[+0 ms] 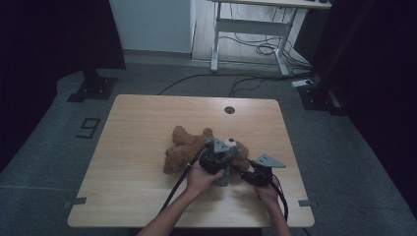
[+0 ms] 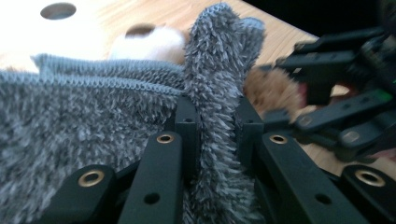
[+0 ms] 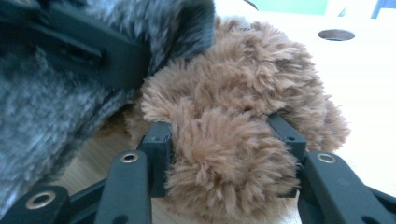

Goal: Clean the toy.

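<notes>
We see our left hand-held gripper [image 2: 212,126] clamped on a fold of the fuzzy grey knitted cloth [image 2: 93,126], its jaws nearly together. Our right hand-held gripper [image 3: 224,140] is closed on a limb of the shaggy brown plush teddy bear [image 3: 243,107], which lies on the pale wooden worktop [image 1: 137,128] with the cloth draped over it, near the front right. Both forearms reach in from the near edge, the two grippers just beside each other.

Both grippers have black jaws with brass-ringed screw holes (possibly rivets), grey three-cornered top plates and trailing black cables.
</notes>
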